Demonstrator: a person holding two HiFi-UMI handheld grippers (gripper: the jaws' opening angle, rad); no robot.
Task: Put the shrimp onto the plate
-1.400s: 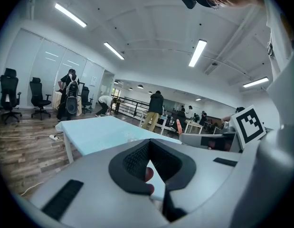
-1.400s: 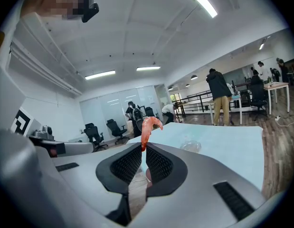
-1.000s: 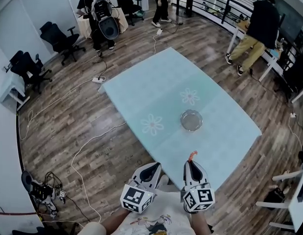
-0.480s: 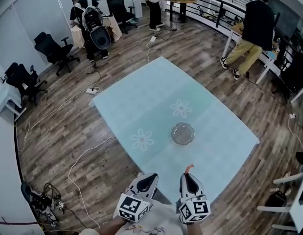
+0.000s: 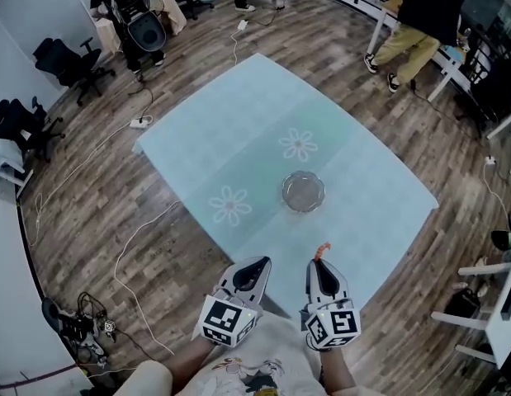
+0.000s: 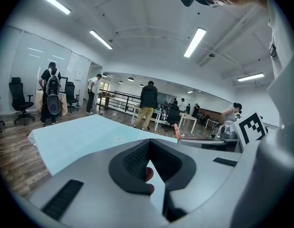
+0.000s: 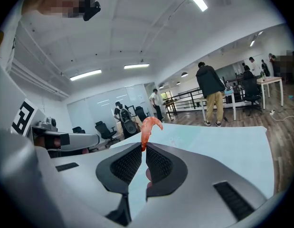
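A clear glass plate point(image 5: 303, 192) sits on the pale blue table point(image 5: 238, 151), between two printed flowers. An orange shrimp point(image 5: 323, 250) sticks up from the tips of my right gripper point(image 5: 322, 262), which is shut on it over the table's near edge, short of the plate. In the right gripper view the shrimp point(image 7: 147, 127) curls above the closed pads point(image 7: 130, 163). Beside it, my left gripper point(image 5: 255, 265) hangs at the near edge, shut with nothing in it. Its tips point(image 6: 149, 144) meet in the left gripper view.
Wooden floor surrounds the table, with white cables point(image 5: 139, 238) at the left. Office chairs point(image 5: 61, 60) stand at the far left. A person point(image 5: 420, 15) stands by desks at the far right. A white table corner point(image 5: 503, 337) lies at the right edge.
The head view has shifted, so the table sits higher and further left in the picture. Both grippers keep about the same distance from the plate, and the shrimp stays held.
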